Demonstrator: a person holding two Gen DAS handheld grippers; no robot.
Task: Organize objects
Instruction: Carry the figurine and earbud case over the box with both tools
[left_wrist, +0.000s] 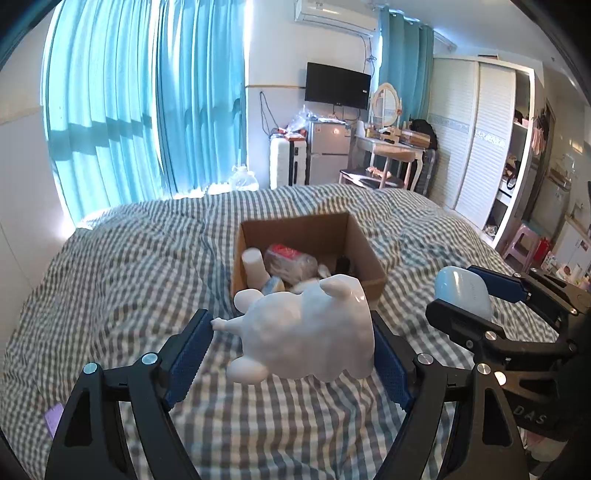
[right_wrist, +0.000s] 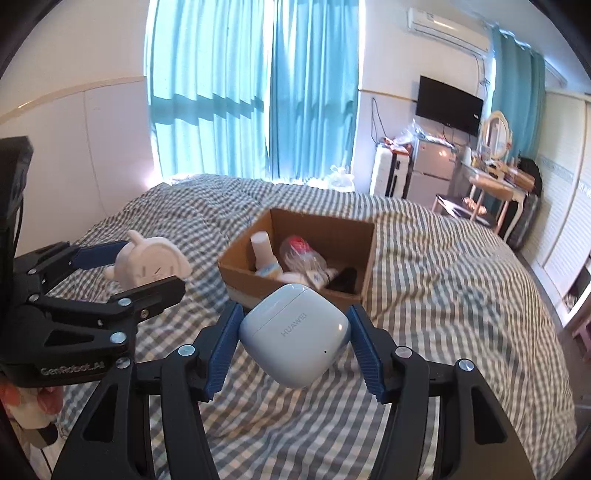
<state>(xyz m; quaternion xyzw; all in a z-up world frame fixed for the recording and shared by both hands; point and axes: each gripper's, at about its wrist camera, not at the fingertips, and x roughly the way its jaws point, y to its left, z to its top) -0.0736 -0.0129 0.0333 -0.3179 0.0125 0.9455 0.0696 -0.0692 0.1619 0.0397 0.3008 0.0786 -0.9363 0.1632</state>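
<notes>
Left gripper (left_wrist: 293, 347): clamped on a white animal figurine (left_wrist: 306, 336), low in the middle of the left wrist frame. One ribbed blue pad presses its right flank; the other meets a thin nub on its left.
Figurine: smooth, glossy, rounded, with stubby legs and ears. It is held clear of the bedding, just before the near edge of the box. In the right wrist frame it shows at mid left (right_wrist: 149, 264), face side out, cream-toned.
Right gripper (right_wrist: 295, 345): closed around a pale blue earbud case (right_wrist: 295, 338), lower centre of the right wrist frame, both blue pads against its sides.
Earbud case: a smooth, rounded pebble shape with a lid seam, HUAWEI lettering and a small dot on the front. Held above the bedding, near the box's front corner. In the left wrist frame it sits at mid right (left_wrist: 463, 293).
Cardboard box (left_wrist: 364, 251): open-topped, brown, matte, resting on the bed in the centre of both frames (right_wrist: 365, 254). It holds a white cylindrical bottle (left_wrist: 255, 267), a crinkled clear plastic packet with red print (left_wrist: 291, 260) and something black in the right corner.
Bedding (left_wrist: 129, 277): soft quilted cover in grey and white check, rumpled.
Beyond: teal curtains (left_wrist: 147, 110) at upper left, a wall-mounted TV (left_wrist: 338, 85) at upper centre.
</notes>
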